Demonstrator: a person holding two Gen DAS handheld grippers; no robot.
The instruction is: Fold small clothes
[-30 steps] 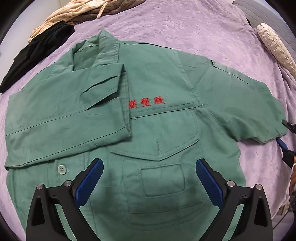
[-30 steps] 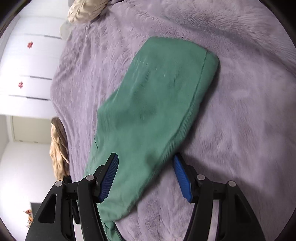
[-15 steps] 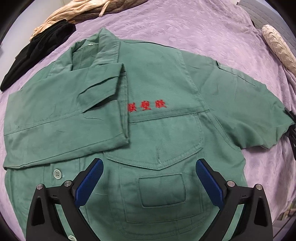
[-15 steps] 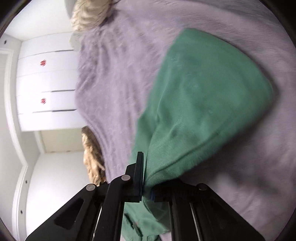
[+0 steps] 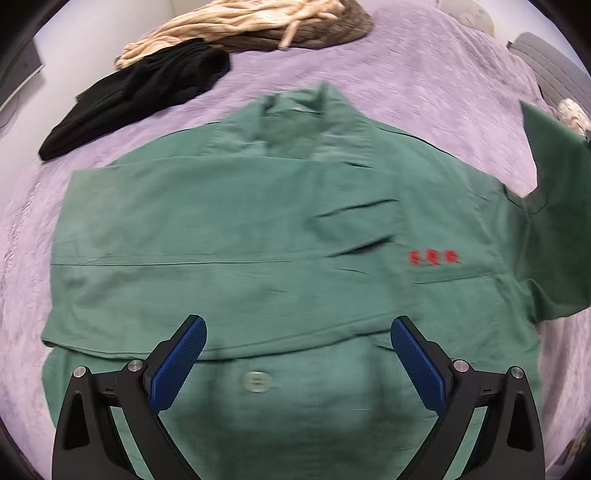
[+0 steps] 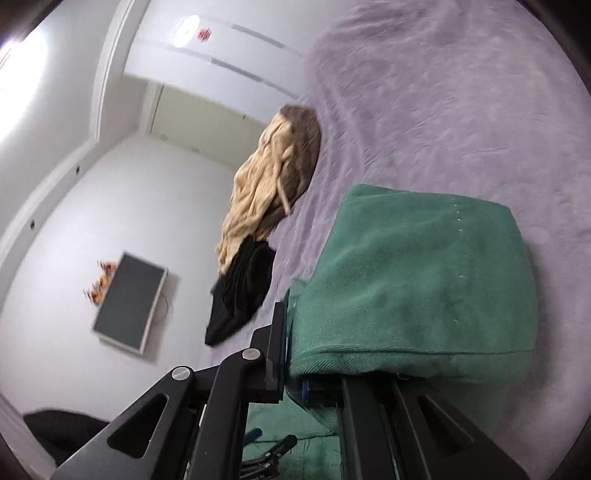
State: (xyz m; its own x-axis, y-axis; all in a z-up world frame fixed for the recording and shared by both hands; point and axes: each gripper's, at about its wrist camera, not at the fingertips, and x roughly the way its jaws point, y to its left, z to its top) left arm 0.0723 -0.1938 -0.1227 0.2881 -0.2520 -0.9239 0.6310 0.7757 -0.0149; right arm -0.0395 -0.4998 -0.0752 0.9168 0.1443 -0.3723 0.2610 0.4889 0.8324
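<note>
A green shirt [image 5: 258, 236] with red embroidered characters [image 5: 434, 256] lies front up on the purple bedspread [image 5: 424, 81]. One sleeve is folded flat across its chest. My left gripper [image 5: 297, 350] hovers open over the lower front, near a pale button [image 5: 255, 380], with nothing between its blue pads. The other sleeve [image 5: 554, 177] rises off the bed at the right edge. In the right wrist view my right gripper [image 6: 293, 373] is shut on that green sleeve [image 6: 413, 288] at its cuff, and the cloth drapes over the fingers.
A black garment [image 5: 140, 96] and a beige and brown pile of clothes [image 5: 251, 26] lie at the far edge of the bed. A cream item [image 5: 574, 114] sits at the right edge. A dark wall screen [image 6: 129, 302] and white cupboards show beyond the bed.
My right gripper closed on the sleeve cuff and lifted it, swinging round toward the shirt. My left gripper slid sideways over the shirt, from the chest pocket to the button placket.
</note>
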